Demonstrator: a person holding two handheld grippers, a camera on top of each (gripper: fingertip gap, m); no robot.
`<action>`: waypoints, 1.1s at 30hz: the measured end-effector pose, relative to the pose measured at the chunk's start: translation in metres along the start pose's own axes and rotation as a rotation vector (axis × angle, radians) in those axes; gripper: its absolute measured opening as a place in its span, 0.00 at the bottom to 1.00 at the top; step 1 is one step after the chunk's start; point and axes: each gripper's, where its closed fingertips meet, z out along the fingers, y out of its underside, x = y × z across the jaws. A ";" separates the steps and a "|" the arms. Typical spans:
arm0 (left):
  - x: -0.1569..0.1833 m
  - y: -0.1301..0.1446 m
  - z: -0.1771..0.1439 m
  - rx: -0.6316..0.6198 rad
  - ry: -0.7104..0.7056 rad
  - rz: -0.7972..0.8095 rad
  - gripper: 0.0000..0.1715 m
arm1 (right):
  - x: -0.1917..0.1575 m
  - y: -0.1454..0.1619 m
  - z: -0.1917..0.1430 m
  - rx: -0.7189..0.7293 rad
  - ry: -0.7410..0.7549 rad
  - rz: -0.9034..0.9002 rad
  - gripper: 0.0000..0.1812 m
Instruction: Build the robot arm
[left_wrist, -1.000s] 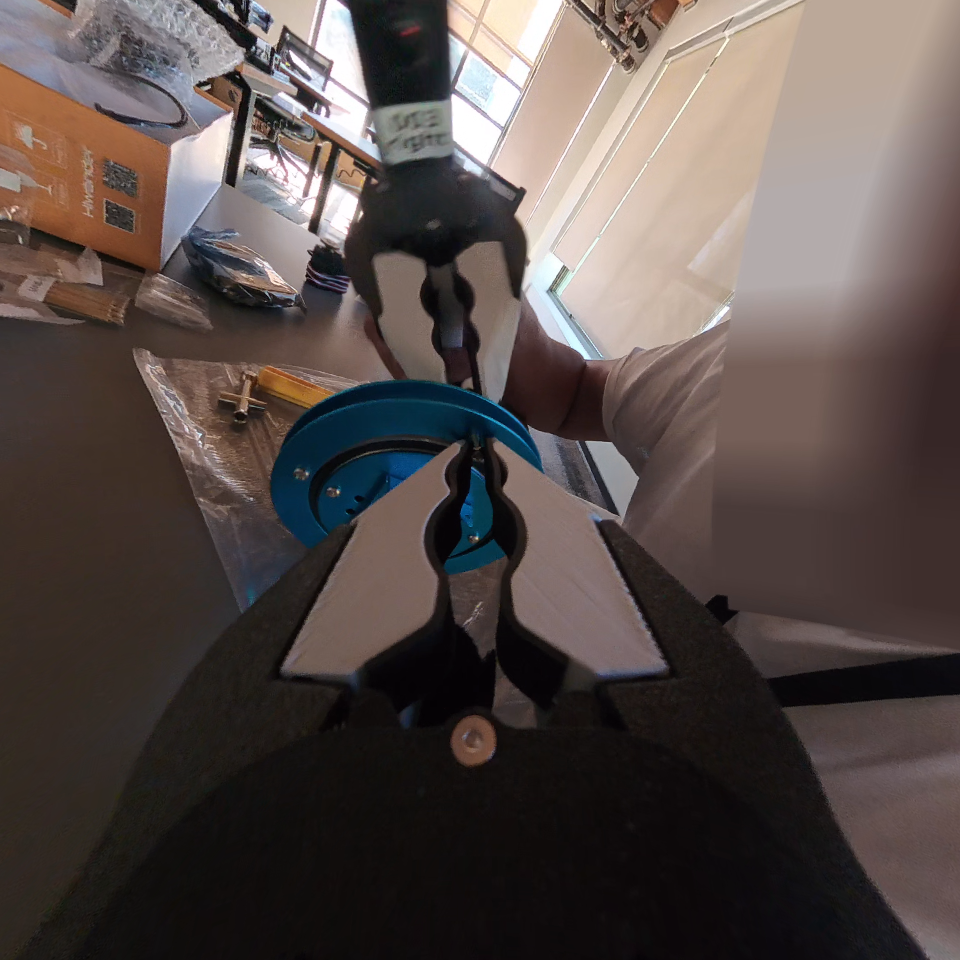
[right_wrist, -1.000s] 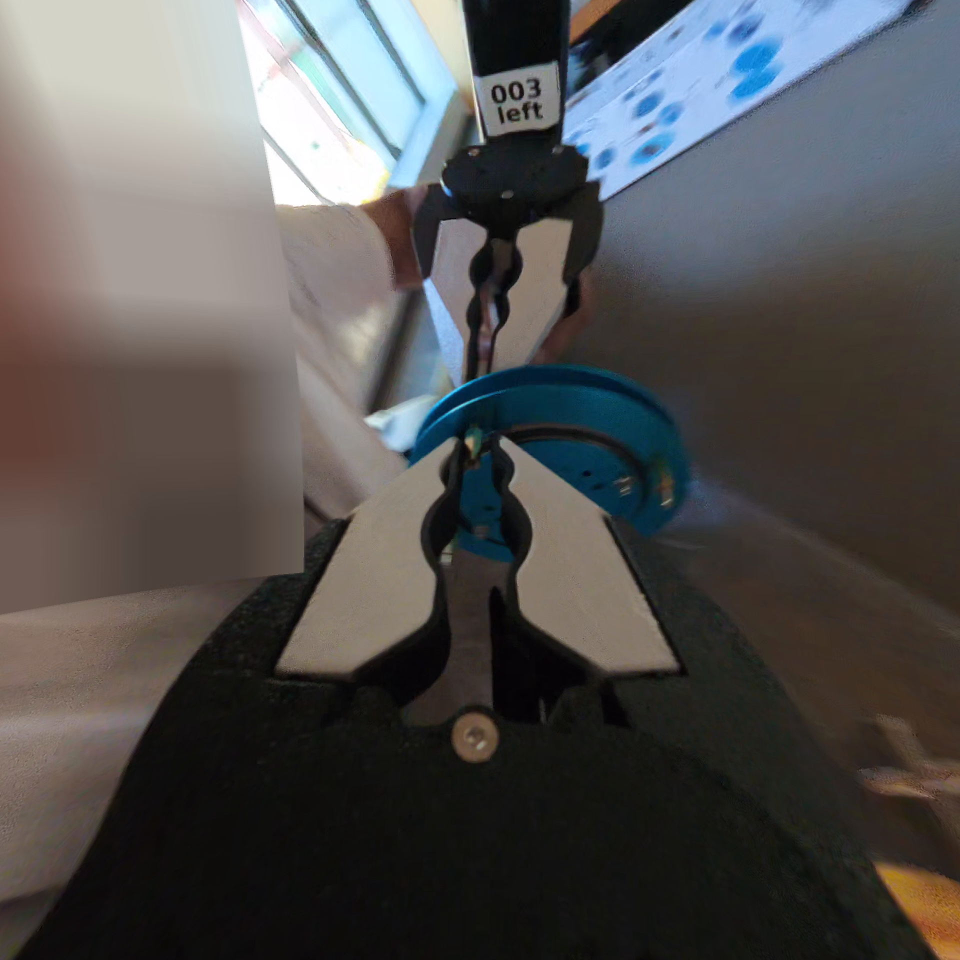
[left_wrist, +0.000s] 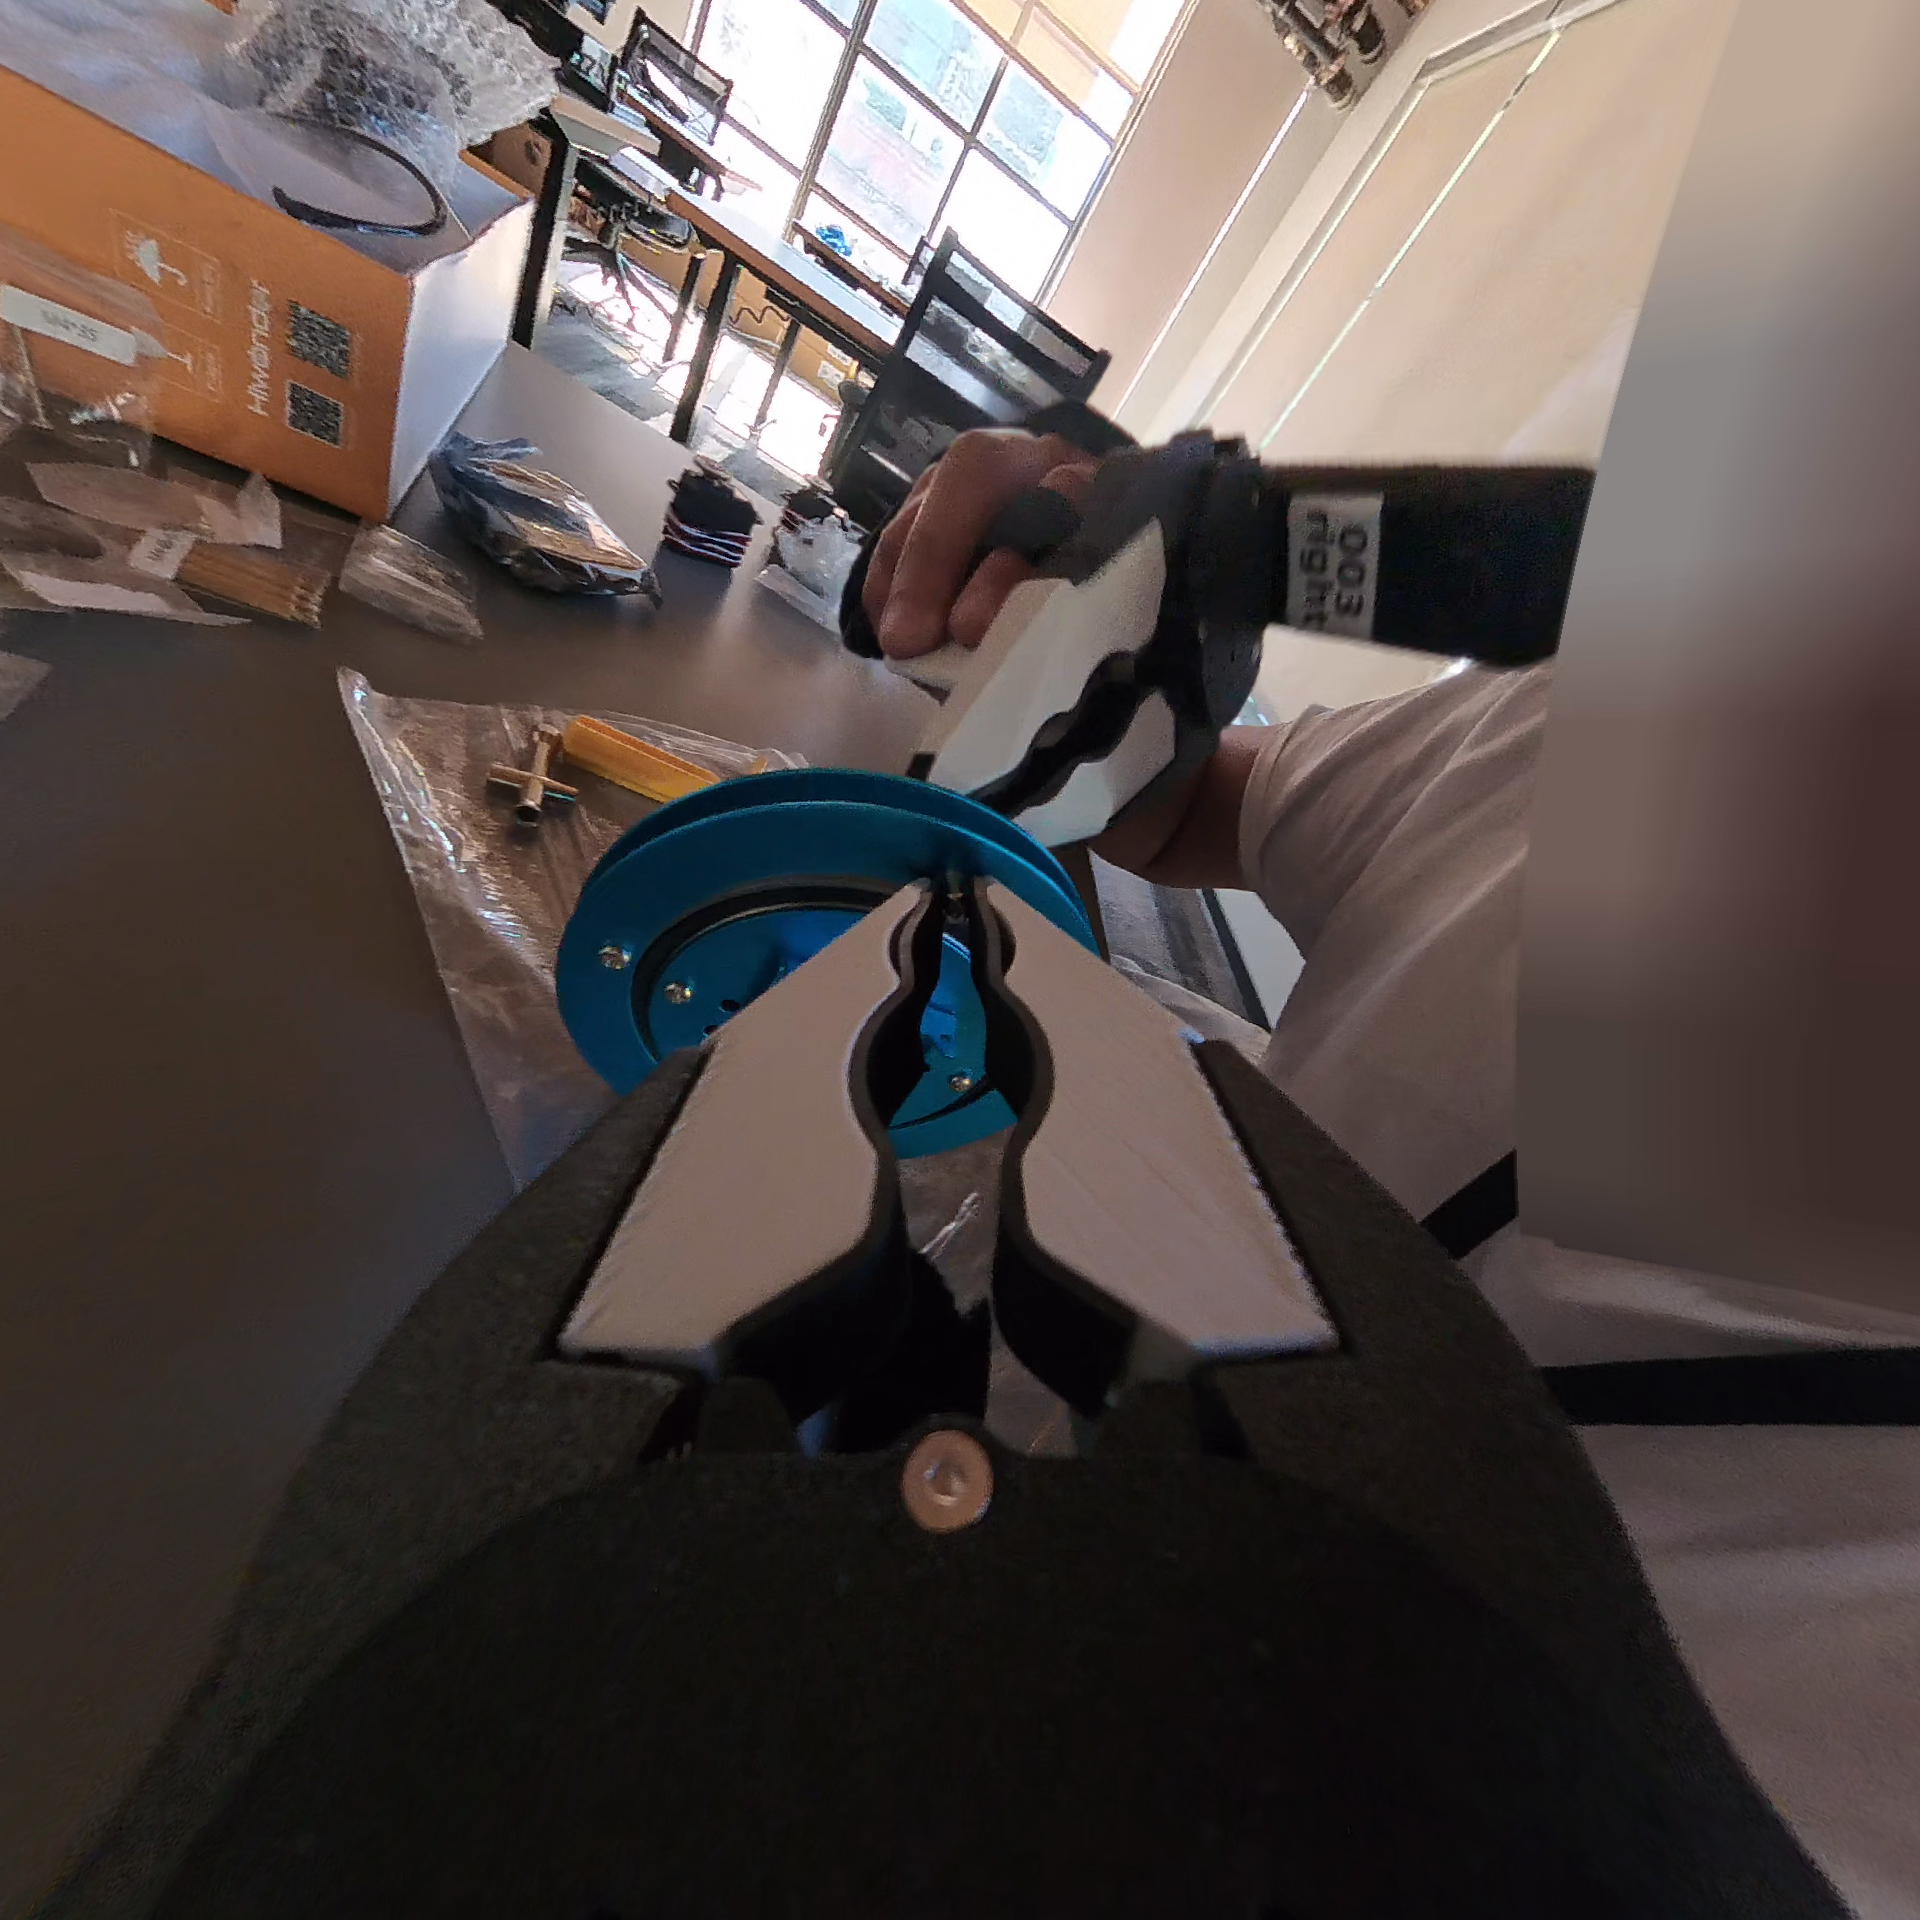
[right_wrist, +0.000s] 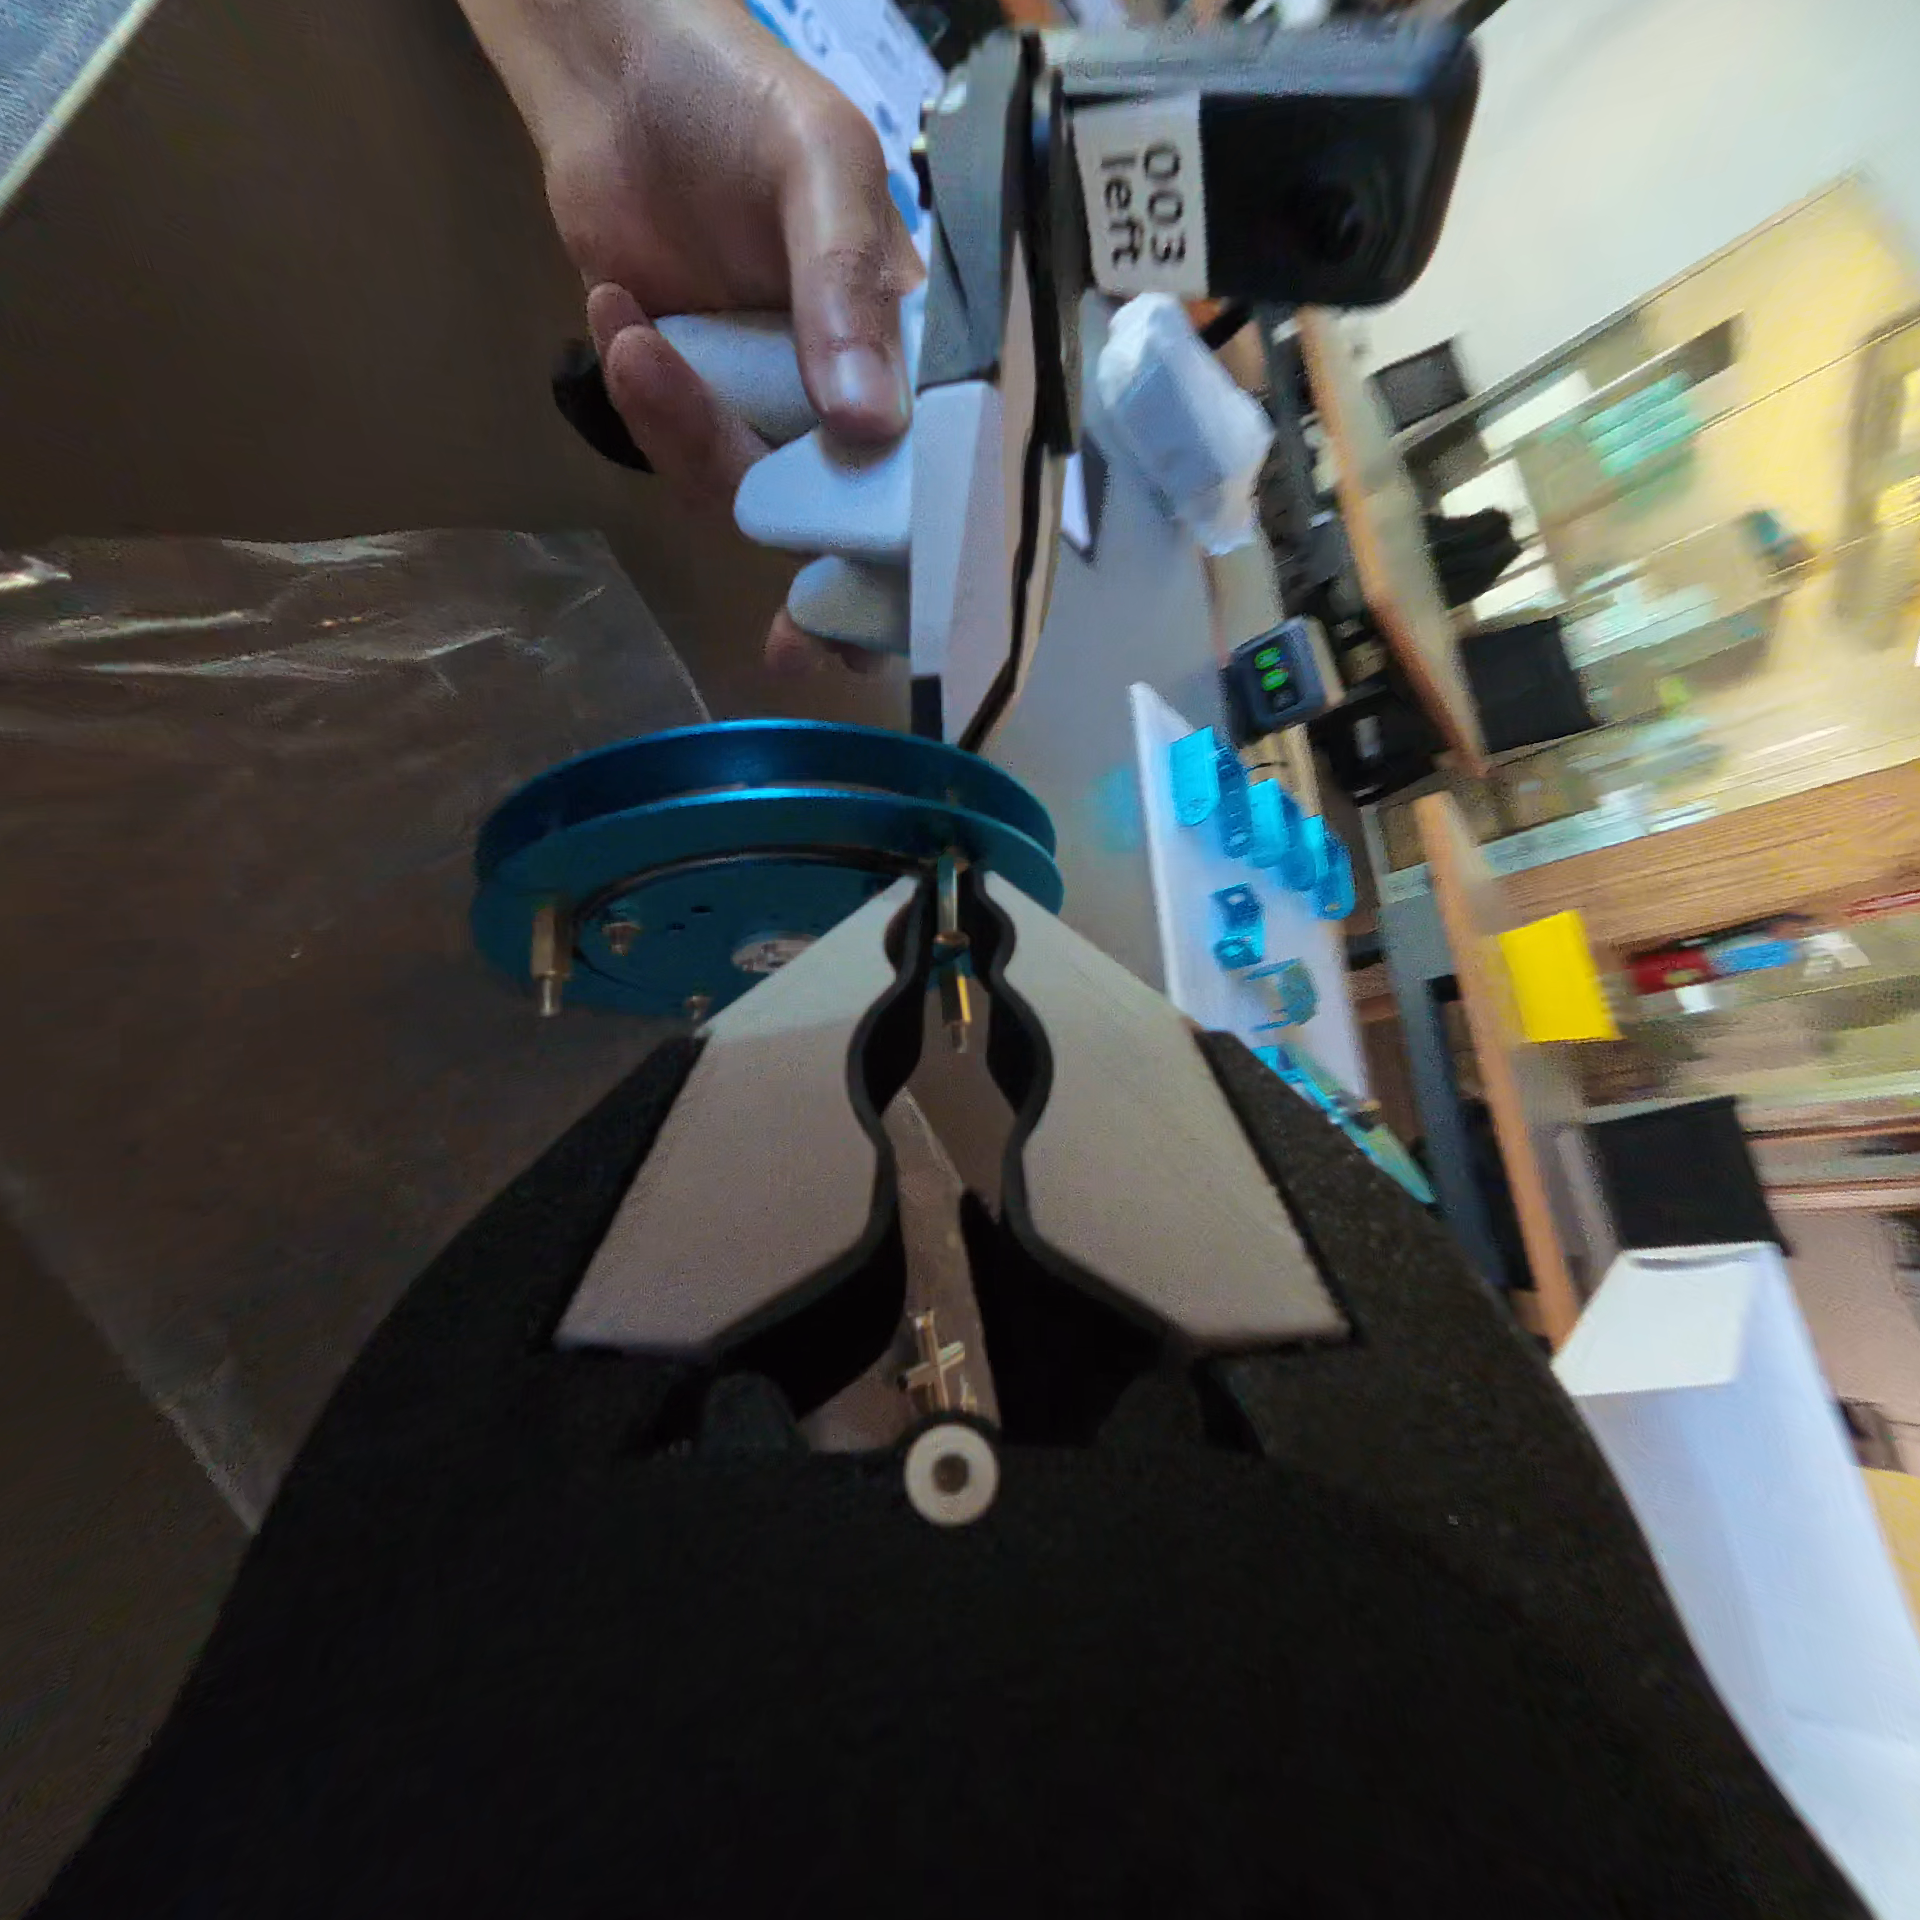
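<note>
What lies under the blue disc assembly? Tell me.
Under the blue disc assembly lies a clear plastic sheet on the dark table, beside a cross-shaped wrench. Both grippers, left and right, pinch its rim. Whether anything lies directly beneath is hidden.

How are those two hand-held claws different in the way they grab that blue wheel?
The left gripper pinches the blue wheel's rim at its near edge; the right gripper clamps a brass post sticking out of the wheel's face. In the left view, the right gripper lies tilted sideways. Both are shut.
</note>
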 end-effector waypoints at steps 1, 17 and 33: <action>0.001 0.000 -0.001 -0.002 0.008 0.004 0.02 | -0.002 -0.002 0.000 0.022 0.001 0.026 0.03; -0.004 0.002 -0.008 -0.051 -0.193 0.481 0.02 | 0.005 -0.009 0.000 0.411 -0.867 1.575 0.03; 0.003 0.002 -0.005 0.011 0.123 -0.331 0.01 | -0.006 -0.015 -0.005 0.111 -0.069 -0.089 0.01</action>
